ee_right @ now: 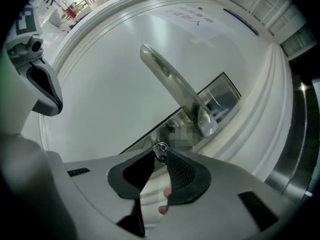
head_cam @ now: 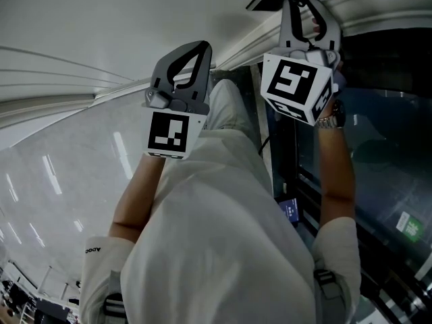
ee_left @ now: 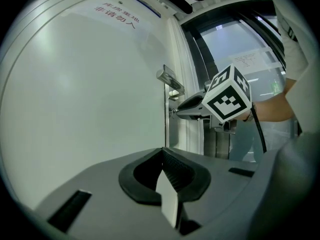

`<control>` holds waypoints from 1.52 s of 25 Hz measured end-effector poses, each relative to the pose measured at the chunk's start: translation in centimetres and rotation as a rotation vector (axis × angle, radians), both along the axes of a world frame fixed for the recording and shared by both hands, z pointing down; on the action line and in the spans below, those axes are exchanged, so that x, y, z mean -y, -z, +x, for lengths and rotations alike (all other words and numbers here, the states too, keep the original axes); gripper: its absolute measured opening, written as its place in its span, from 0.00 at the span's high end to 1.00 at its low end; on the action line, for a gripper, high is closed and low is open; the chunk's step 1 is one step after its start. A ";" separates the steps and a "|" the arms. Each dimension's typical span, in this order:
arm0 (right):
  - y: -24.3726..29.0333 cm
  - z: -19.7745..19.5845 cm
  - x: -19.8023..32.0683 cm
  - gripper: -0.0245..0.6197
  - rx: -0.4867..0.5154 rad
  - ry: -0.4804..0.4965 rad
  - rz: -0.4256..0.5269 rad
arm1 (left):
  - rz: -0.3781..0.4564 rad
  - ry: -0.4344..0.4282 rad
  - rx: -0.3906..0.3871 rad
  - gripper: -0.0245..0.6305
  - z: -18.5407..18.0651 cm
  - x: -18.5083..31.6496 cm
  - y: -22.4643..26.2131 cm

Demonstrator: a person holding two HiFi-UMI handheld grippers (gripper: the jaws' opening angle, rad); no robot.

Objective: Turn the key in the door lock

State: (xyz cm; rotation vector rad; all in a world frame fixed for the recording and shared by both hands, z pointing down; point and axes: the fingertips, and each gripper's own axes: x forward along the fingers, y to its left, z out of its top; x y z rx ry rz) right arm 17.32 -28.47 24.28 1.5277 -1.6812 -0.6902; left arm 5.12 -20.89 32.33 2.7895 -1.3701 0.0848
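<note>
The only holder here is the lock plate [ee_right: 220, 96], a metal strip on the right edge of the white door [ee_left: 90, 84]. The key [ee_right: 160, 152] sits against the plate just below the lever handle [ee_right: 172, 84]. Its round head is pinched between the jaws of the right gripper [ee_right: 159, 157]. The jaws cover the blade, so I cannot tell how far it is in the lock. The right gripper reaches in from the right, and its marker cube [ee_left: 227, 95] lies between the door and the person's forearm [head_cam: 334, 174].

The left gripper [ee_left: 162, 151] has its jaws pressed together on nothing. It hangs nearer the person and left of the right gripper, well apart from the door.

The lever juts out close above the right gripper's jaws. Left of the lever, the door face spreads flat and white, with red lettering [ee_left: 115, 14] high up. Just right of the plate is the door's edge, then the ribbed white frame [ee_right: 260, 119], then a dark glass panel [ee_left: 240, 49].
</note>
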 end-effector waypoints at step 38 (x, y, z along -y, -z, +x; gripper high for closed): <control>0.3 0.4 0.1 0.95 0.464 0.006 -0.068 | -0.009 0.009 0.003 0.95 -0.2 0.3 -0.2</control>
